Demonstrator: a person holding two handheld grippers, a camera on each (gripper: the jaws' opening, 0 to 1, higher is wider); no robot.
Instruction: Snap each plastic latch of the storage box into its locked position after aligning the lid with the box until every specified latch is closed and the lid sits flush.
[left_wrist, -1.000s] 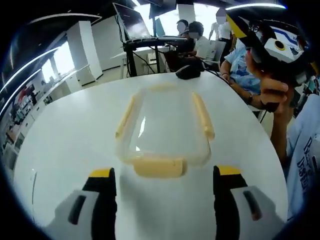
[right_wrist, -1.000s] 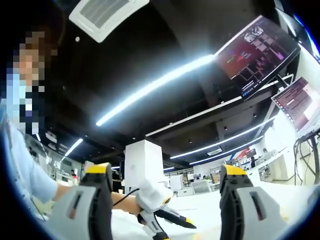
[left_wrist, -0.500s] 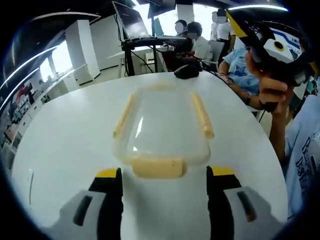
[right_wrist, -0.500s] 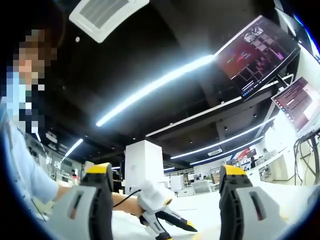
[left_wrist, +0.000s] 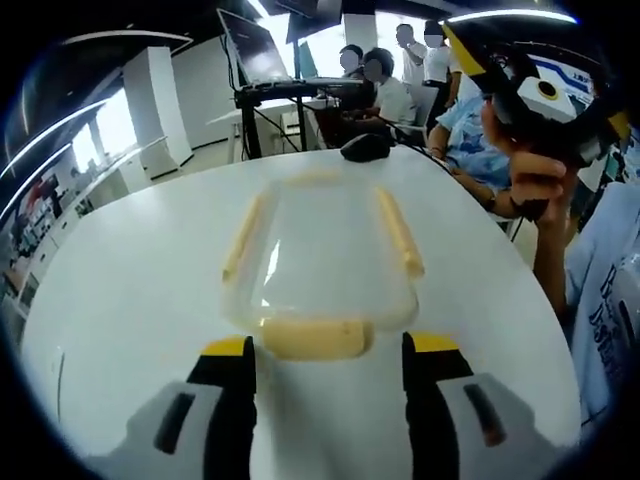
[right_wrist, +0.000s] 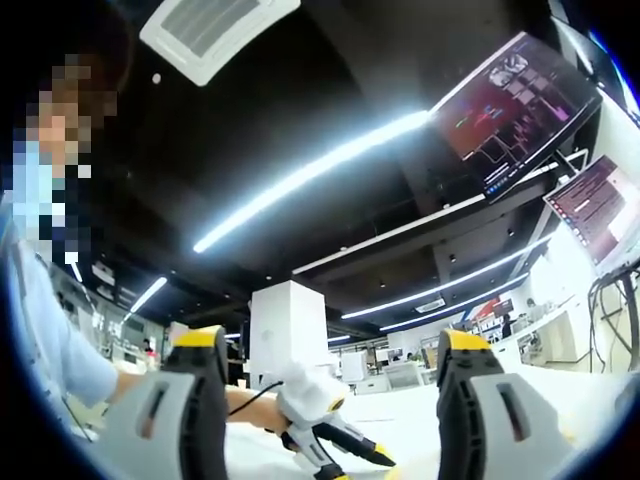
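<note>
While the left gripper (left_wrist: 325, 350) stands spread, the box's near latch (left_wrist: 317, 336) lies crosswise just above its tips at lower centre; the right gripper (right_wrist: 325, 345), raised, seems likewise unclenched.

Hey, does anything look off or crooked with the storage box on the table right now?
Nothing stands out. The clear storage box sits level on the white table with its lid on, no spill or damage visible. Its near latch faces the open left gripper; whether it is snapped shut is unclear.
</note>
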